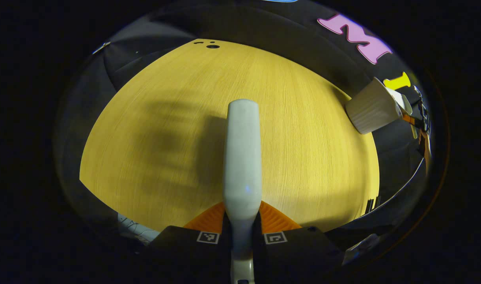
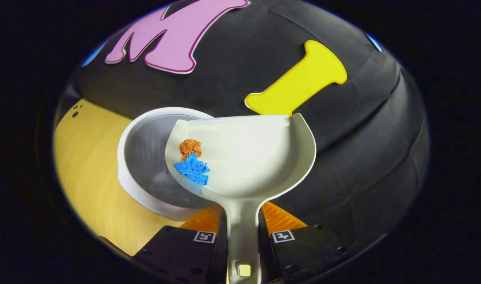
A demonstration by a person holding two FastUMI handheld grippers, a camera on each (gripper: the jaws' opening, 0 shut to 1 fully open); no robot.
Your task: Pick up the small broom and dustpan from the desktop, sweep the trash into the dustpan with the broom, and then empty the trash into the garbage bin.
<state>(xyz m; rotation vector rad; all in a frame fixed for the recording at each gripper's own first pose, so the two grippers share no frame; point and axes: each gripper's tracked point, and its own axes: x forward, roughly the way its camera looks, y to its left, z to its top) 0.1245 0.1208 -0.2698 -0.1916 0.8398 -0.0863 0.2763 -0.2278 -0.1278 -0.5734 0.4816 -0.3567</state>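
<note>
The right gripper is clenched on the dustpan handle, both fingers pressing its sides. The dustpan hangs tilted over the bin, its left edge above the bin's open mouth. An orange scrap and a blue scrap lie touching each other against the dustpan's left wall, nearest the bin. The bin stands on the counter, close to the cloth wall.

The left gripper grasps the broom, its pale body pointing forward above the counter. In the left gripper view the bin shows far right, at the counter's edge.
</note>
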